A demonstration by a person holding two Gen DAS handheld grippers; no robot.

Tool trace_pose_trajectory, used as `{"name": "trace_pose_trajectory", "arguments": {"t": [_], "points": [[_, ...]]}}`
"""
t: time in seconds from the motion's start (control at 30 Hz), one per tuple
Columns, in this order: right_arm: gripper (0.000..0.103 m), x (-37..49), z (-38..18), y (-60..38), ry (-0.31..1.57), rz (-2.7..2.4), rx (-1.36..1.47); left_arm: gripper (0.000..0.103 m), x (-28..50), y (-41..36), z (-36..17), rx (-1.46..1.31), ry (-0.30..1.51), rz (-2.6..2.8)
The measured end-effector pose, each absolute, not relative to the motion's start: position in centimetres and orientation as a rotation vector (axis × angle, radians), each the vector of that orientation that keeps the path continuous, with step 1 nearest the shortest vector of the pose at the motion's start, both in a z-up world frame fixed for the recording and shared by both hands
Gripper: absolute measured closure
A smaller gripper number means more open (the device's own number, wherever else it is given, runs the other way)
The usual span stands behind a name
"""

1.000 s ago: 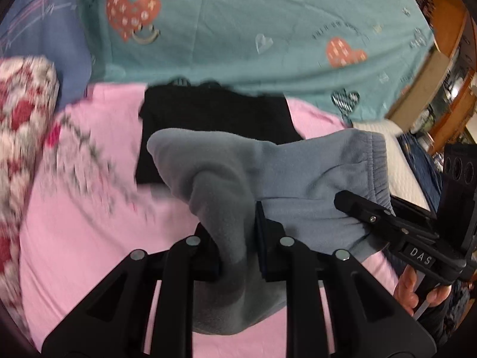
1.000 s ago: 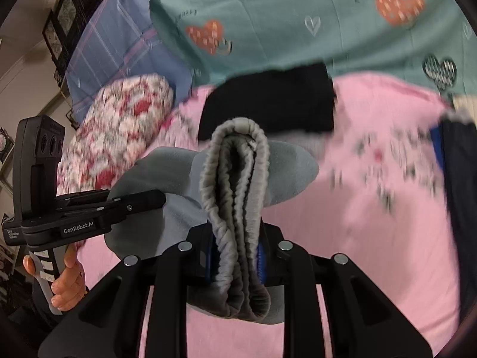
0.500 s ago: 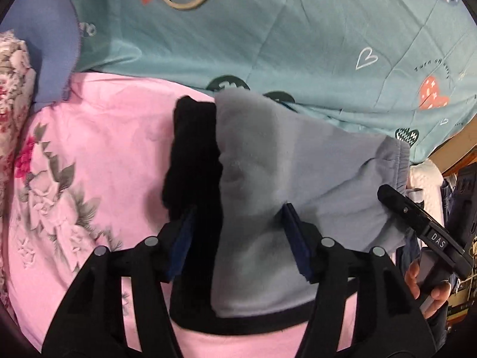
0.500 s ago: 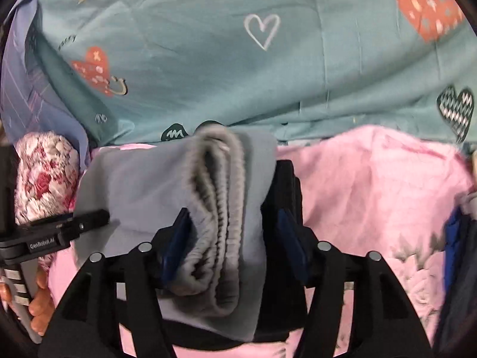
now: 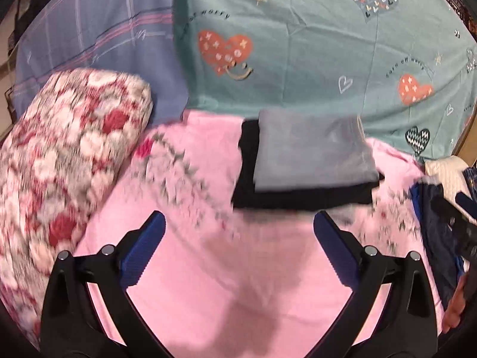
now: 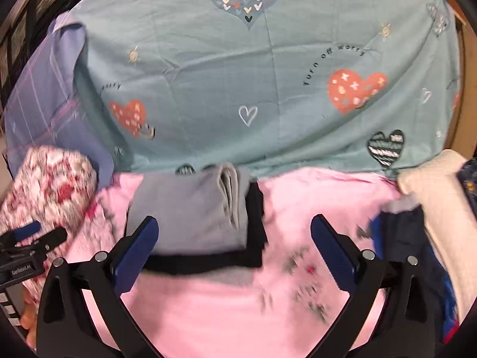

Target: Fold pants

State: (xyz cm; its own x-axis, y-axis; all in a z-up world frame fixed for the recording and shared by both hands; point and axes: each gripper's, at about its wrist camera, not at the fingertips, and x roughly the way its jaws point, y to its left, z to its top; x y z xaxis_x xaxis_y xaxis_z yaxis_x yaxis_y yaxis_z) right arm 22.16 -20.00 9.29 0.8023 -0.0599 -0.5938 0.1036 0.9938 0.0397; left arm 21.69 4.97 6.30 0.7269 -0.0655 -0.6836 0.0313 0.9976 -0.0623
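Count per kind, both views. Two folded garments are lying stacked on the bed: one grey pants (image 5: 313,155) on one black garment (image 5: 298,198). One pink sheet (image 5: 238,268) is covering the bed. One teal quilt (image 5: 313,53) is showing behind. One floral pillow (image 5: 65,155) is sitting left. One blue plaid cloth (image 5: 89,35) is showing. One cream cloth (image 6: 441,197) and one navy garment (image 6: 405,232) are lying right. Two hand-held grippers are showing: left (image 5: 238,250), right (image 6: 234,247).
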Motion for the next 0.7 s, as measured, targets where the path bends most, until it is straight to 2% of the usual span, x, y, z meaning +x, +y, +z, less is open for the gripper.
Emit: {"name": "trace_pose_trajectory", "arguments": {"t": [0.13, 0.23, 0.43, 0.7], "points": [[0.001, 15.5, 4.9, -19.0, 0.672, -0.106, 0.043, 0.002, 18.6, 5.0, 2.4, -0.041, 0.751, -0.008], [0.001, 12.5, 2.5, -18.7, 0.634, -0.170, 0.054, 0.002, 18.4, 4.9, 0.0, -0.024, 0.738, 0.003], [0.001, 11.3, 0.0, -19.3, 0.569, -0.232, 0.094, 0.002, 18.9, 4.6, -3.1, -0.008, 0.766, -0.015], [0.001, 11.9, -2.1, -19.9, 0.623, -0.253, 0.065, 0.002, 19.5, 4.5, -4.6, 0.000, 0.803, -0.011]]}}
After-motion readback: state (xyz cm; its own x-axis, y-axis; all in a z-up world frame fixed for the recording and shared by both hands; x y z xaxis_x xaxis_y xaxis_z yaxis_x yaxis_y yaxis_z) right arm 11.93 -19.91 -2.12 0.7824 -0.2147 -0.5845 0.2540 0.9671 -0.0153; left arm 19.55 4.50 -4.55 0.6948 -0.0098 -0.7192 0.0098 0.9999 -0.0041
